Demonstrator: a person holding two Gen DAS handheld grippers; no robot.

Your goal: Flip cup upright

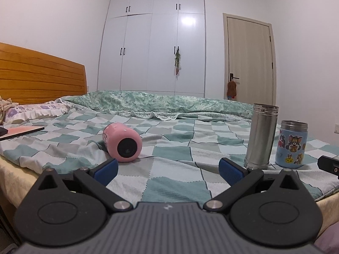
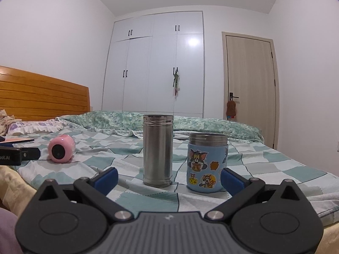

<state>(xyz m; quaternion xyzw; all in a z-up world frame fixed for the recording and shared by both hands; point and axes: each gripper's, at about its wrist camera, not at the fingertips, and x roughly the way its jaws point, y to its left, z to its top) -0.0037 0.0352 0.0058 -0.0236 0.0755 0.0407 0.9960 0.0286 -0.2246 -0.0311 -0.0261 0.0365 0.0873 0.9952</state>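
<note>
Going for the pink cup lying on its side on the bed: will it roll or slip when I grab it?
The pink cup is a smooth cylinder on its side, so a nudge would likely roll it. The soft, wrinkled bedsheet may damp that. Its glossy surface looks slippery; the left hand-held gripper, open, should close squarely across it.

White lettering ending "oot.AI", its start cut off by the picture's edge, on the black block-shaped body of the left gripper [image 2: 12,156] at the left of the right wrist view, no other text readable
</note>
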